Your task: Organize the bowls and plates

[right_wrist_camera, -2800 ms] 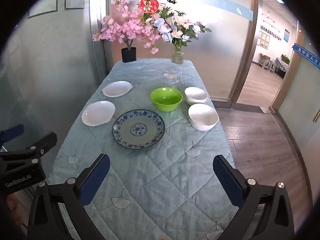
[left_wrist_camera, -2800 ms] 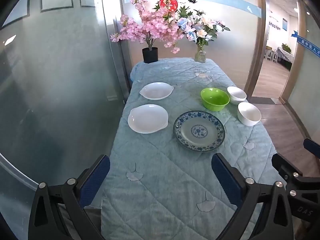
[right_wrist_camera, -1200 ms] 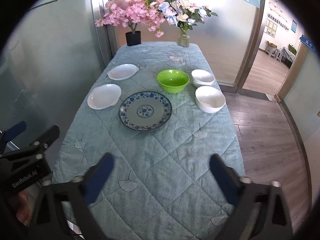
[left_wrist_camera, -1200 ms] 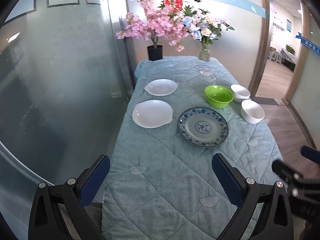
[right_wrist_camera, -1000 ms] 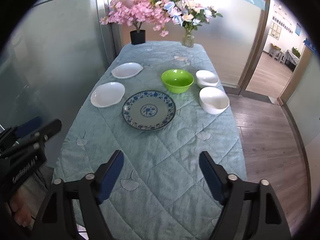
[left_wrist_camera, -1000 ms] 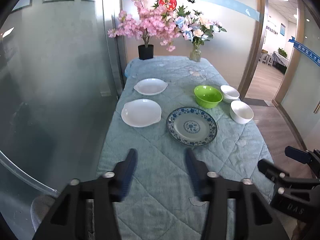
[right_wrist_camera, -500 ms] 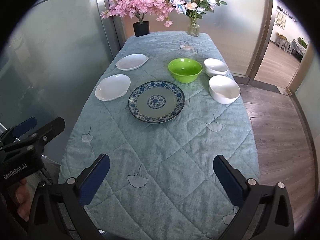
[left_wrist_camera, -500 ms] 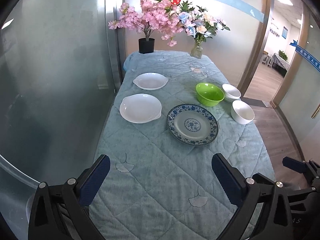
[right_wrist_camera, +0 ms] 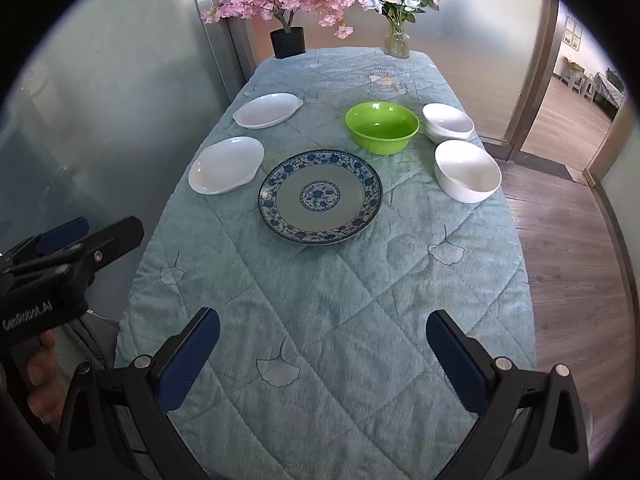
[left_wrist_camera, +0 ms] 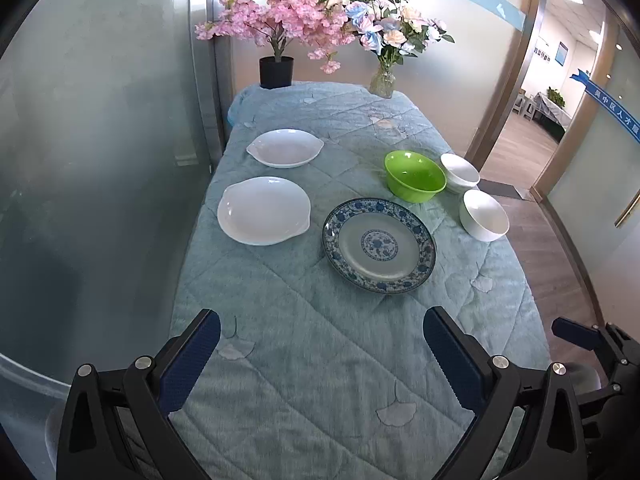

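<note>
A blue-patterned plate [left_wrist_camera: 379, 245] [right_wrist_camera: 320, 196] lies mid-table on the teal quilted cloth. Left of it sit two white eared dishes, the near one [left_wrist_camera: 264, 210] [right_wrist_camera: 226, 165] and the far one [left_wrist_camera: 285, 148] [right_wrist_camera: 267, 110]. Behind the plate stands a green bowl [left_wrist_camera: 415, 176] [right_wrist_camera: 382, 127], with two white bowls to its right, near [left_wrist_camera: 483, 215] [right_wrist_camera: 467, 171] and far [left_wrist_camera: 459, 173] [right_wrist_camera: 448, 123]. My left gripper [left_wrist_camera: 320, 344] and right gripper [right_wrist_camera: 322, 344] both hover open above the table's near end, holding nothing.
A black pot of pink blossoms [left_wrist_camera: 276, 72] and a glass vase of flowers [left_wrist_camera: 382, 82] stand at the table's far end. A frosted glass wall [left_wrist_camera: 100, 140] runs along the left. Wooden floor [right_wrist_camera: 568, 240] and a doorway lie to the right.
A second ago both grippers' jaws stood narrower; they have spread wide. Both views have moved closer to the table and tilted down, so the dishes look larger.
</note>
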A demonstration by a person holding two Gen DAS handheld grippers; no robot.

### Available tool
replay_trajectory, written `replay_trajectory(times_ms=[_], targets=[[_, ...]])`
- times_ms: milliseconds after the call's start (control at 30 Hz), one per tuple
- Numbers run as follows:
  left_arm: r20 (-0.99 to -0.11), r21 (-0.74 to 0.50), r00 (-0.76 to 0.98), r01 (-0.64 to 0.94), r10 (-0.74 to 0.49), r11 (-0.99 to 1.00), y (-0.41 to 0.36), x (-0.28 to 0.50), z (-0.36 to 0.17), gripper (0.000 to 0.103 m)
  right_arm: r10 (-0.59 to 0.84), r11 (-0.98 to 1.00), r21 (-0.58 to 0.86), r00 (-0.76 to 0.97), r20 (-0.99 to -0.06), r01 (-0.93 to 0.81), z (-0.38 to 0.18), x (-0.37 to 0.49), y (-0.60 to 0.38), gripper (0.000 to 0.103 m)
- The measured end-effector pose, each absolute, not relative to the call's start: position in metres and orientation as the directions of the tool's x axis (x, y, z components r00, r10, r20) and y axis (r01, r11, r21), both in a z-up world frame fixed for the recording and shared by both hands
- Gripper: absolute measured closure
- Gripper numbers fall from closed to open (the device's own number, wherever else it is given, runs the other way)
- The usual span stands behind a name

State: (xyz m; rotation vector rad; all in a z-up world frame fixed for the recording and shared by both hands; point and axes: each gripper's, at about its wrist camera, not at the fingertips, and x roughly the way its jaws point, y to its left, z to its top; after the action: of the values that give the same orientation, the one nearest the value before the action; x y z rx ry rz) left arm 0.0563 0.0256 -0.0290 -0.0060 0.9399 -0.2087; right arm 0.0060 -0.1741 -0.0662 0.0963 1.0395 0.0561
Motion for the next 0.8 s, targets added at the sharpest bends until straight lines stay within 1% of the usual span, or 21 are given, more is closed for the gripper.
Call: replay_trajectory(times_ms=[133, 467, 633, 800], targets=[[-0.815, -0.150, 0.537, 0.168, -0.217, 0.974, 0.026, 0.073, -0.035, 0.001, 0.102, 0.993, 0.119, 0.502, -0.859, 0.002, -0.070, 0.013, -0.179, 0.000], [-0.841, -0.176, 0.487, 0.169, -0.237, 0.970, 0.021, 0.099, -0.053, 0.001, 0.106, 0.992, 0.129, 0.487, -0.867, 0.014, -0.078, 0.027, -0.193, 0.000], [-0.845, -0.160, 0.482, 0.185, -0.232, 0.969, 0.012, 0.108, -0.060, 0.001, 0.106, 0.991, 0.131, 0.479, -0.871, 0.020, -0.084, 0.037, -0.199, 0.000], [-0.859, -0.181, 0.444, 0.205, -0.256, 0.962, 0.005, 0.128, -0.075, 0.002, 0.118, 0.990, 0.142, 0.471, -0.874, 0.016, -0.091, 0.054, -0.206, 0.000]])
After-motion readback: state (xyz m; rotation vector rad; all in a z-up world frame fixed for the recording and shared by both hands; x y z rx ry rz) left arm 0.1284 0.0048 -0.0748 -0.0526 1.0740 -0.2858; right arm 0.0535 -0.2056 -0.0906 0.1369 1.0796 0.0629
